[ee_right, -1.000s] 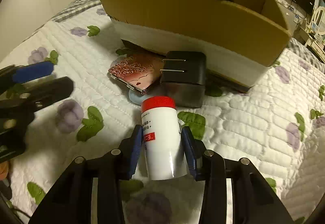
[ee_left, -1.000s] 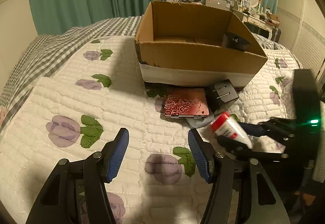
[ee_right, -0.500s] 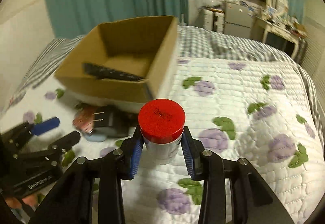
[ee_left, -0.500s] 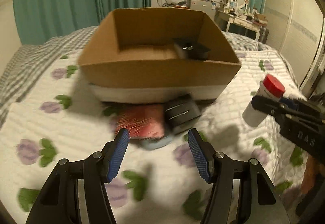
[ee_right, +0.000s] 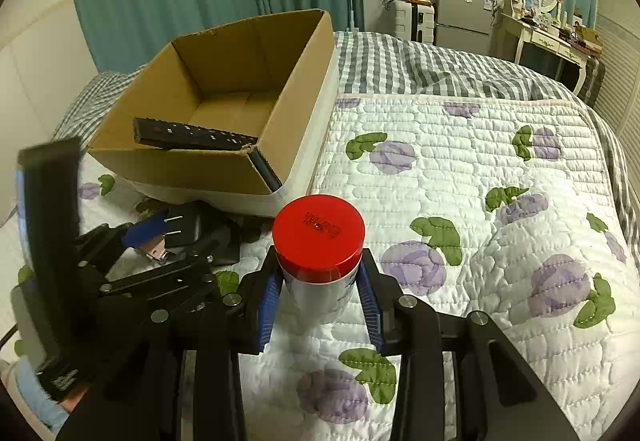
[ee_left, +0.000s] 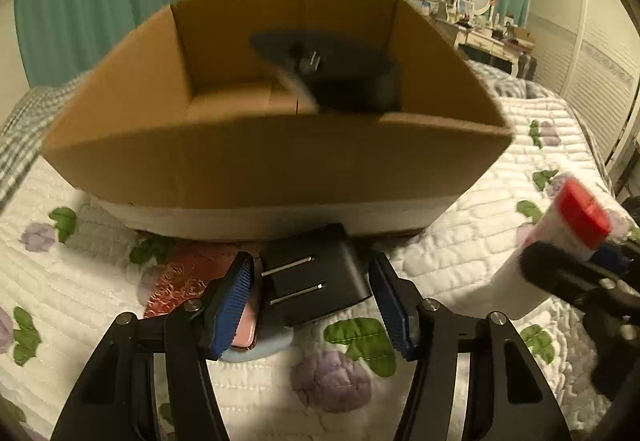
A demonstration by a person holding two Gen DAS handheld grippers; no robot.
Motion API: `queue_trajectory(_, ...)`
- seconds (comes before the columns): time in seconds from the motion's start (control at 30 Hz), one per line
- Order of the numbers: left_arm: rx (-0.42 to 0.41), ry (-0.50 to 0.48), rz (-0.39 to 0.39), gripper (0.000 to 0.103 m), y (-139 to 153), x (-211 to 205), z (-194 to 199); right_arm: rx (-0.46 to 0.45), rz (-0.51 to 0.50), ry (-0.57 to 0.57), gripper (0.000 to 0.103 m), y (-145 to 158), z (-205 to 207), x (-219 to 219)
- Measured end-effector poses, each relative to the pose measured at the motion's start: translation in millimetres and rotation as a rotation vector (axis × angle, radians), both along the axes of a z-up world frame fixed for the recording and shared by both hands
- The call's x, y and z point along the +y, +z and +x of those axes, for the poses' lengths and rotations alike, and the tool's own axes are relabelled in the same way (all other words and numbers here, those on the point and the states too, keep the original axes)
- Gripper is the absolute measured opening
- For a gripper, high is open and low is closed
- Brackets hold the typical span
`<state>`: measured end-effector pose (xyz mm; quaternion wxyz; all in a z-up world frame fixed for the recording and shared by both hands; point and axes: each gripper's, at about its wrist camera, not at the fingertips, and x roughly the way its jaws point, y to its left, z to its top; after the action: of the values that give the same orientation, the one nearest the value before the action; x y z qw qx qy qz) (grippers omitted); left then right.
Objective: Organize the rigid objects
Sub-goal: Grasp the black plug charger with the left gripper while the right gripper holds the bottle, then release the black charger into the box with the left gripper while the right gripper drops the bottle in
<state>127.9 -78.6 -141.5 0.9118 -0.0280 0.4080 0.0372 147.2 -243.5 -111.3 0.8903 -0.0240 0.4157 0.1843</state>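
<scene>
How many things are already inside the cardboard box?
1 that shows: a black remote control leaning along the near wall inside the cardboard box. The box's near wall hides part of the floor, so something small could lie unseen.

Bed [ee_right: 480, 177] with white quilt, purple-flower print; grey check blanket [ee_right: 420, 69] at far end. On the quilt: open cardboard box [ee_left: 276, 161]; just in front of it a black plug adapter [ee_left: 316, 281], beside a red patterned case [ee_left: 176, 277] over a pale blue disc [ee_left: 268, 341].
</scene>
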Motion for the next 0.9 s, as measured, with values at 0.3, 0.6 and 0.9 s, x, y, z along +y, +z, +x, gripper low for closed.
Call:
queue_trajectory(0.3,-0.010,-0.026,-0.093,0.049,16,10,-31,-0.029,-0.022,-0.018,0.036,4,-5,1)
queue_trajectory(0.6,-0.127,-0.016,-0.118,0.043,87,26,-81,-0.155,0.028,0.016,0.036,64,-19,4)
queue_trajectory(0.9,-0.267,-0.076,-0.097,0.044,181,56,-45,-0.298,0.073,0.069,0.036,138,27,29)
